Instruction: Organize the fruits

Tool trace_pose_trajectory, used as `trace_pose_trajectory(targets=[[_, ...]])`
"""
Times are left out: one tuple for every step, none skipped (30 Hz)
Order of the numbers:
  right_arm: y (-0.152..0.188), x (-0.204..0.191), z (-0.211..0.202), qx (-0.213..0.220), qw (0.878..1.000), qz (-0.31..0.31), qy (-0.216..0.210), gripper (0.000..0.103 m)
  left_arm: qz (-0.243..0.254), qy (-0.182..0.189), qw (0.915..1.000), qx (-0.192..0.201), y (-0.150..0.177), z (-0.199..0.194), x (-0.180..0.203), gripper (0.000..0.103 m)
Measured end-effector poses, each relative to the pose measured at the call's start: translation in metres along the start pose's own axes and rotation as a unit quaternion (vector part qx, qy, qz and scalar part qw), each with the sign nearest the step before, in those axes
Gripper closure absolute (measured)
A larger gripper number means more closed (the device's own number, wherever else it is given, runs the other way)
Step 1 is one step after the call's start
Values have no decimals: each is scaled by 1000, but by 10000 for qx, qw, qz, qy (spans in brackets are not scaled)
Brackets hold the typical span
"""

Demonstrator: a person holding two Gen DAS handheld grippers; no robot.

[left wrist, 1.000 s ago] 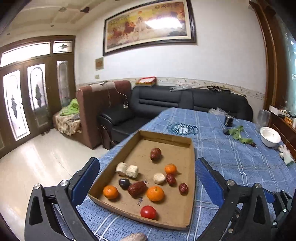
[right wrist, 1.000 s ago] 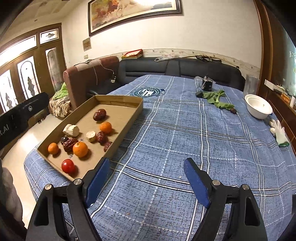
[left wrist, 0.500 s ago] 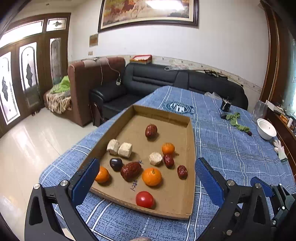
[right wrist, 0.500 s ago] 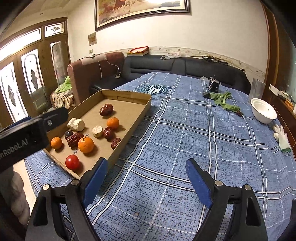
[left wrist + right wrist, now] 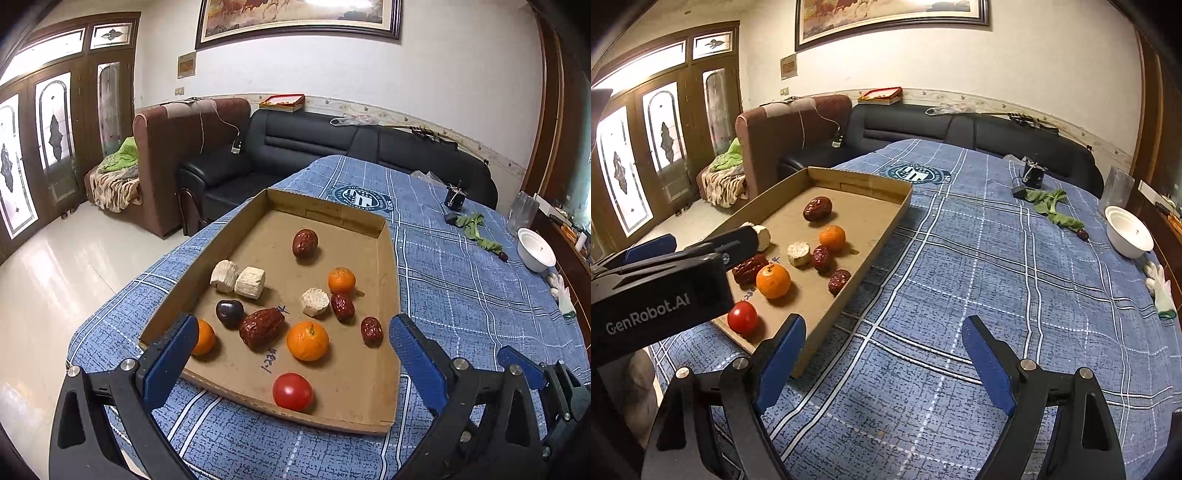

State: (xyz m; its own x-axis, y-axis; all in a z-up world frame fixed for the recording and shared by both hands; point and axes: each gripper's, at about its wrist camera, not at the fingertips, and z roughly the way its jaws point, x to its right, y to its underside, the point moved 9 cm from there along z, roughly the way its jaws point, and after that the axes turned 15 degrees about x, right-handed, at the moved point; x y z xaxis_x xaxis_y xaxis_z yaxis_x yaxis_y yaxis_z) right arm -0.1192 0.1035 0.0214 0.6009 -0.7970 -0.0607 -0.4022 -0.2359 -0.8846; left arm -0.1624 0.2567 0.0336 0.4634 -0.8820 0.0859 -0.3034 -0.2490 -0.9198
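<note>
Cardboard tray (image 5: 391,236) sits on a blue plaid tablecloth (image 5: 997,295), holding a red tomato (image 5: 292,391) at its near edge, three oranges, dark red dates and pale chunks. The left gripper (image 5: 291,354) hangs above the tray's near end, its blue fingers (image 5: 415,356) spread wide and holding nothing. The right gripper (image 5: 884,363) hovers over bare cloth just beside the tray, equally wide apart and empty. A white bowl (image 5: 1128,230) stands well apart.
</note>
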Motion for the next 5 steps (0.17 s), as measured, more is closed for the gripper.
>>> trace_pose_trajectory(targets=[[0,-1,1,-3,10000,-14,-26,13,10,-7,10000,21,-1,0,0,0],[1,-2,1,-8,10000,-20,-52,13,14,-7,10000,34,-1,0,0,0],[2,-2,2,-15,10000,-14,-64,12,22,-6,10000,45,-2,0,0,0],[2,-1,2,-31,10000,13,-73,12,33,-6,10000,46,-2,0,1,0],[3,2,3,-58,9999,90,-81,12,33,-4,10000,43,-2,0,1,0]])
